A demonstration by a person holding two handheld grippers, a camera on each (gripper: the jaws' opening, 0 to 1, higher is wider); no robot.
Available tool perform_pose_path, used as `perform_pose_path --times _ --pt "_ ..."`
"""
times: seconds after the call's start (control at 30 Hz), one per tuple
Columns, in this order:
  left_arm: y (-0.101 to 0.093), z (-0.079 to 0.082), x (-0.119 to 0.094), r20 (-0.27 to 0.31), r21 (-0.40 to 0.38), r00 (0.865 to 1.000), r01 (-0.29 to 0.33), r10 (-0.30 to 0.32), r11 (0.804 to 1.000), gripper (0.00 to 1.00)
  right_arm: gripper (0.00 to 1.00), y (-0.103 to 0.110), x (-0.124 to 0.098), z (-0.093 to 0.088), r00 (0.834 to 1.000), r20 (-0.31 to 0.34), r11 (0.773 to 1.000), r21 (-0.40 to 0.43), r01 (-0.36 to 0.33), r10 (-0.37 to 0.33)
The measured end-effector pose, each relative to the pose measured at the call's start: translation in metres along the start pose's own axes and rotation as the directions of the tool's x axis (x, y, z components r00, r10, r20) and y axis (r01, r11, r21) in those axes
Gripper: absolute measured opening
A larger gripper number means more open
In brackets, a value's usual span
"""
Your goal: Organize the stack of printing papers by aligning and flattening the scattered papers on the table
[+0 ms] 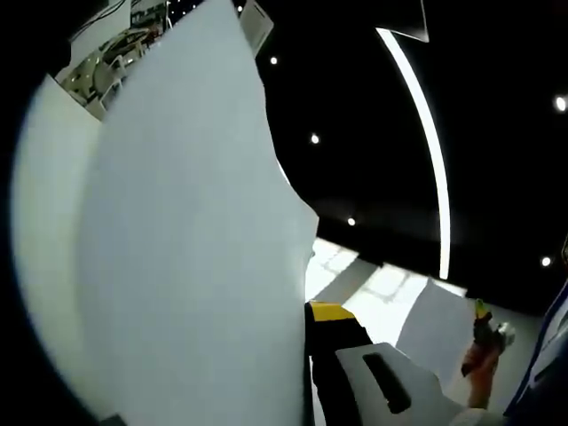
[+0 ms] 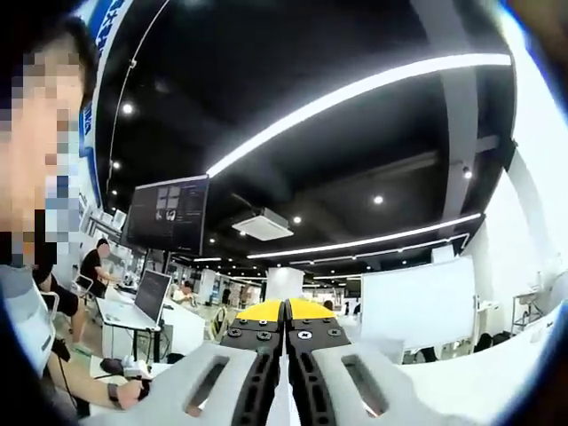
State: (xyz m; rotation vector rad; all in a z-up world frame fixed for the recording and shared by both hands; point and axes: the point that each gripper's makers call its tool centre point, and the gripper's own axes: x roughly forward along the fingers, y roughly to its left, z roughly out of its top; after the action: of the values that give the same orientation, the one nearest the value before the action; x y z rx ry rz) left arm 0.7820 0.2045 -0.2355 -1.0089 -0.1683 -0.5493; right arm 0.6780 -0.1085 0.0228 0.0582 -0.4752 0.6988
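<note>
White printing papers (image 1: pixel 177 248) are held up toward the dark ceiling across the left of the left gripper view, with at least two sheets fanned apart. My left gripper (image 1: pixel 311 312) grips their lower edge. Its yellow-tipped right jaw stands against the sheet and the other jaw is hidden behind the paper. In the right gripper view my right gripper (image 2: pixel 285 312) has its yellow-tipped jaws pressed together, with a thin white paper edge (image 2: pixel 284 404) running edge-on between them. The table is out of sight.
A person (image 2: pixel 35 222) stands close on the left, with one hand (image 2: pixel 124 390) low. Behind are a hanging monitor (image 2: pixel 169 213), desks with laptops and seated people, and a whiteboard (image 2: pixel 417 306). Another white sheet (image 1: pixel 437 327) and a small orange-green object (image 1: pixel 482 344) are low right.
</note>
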Motion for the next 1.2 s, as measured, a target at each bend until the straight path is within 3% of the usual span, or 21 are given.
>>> perform_pose_path --times 1.2 --pt "0.004 0.002 0.000 0.000 0.020 1.000 -0.002 0.002 1.000 0.06 0.00 0.042 0.032 -0.001 0.991 0.007 0.990 0.049 -0.133 0.133"
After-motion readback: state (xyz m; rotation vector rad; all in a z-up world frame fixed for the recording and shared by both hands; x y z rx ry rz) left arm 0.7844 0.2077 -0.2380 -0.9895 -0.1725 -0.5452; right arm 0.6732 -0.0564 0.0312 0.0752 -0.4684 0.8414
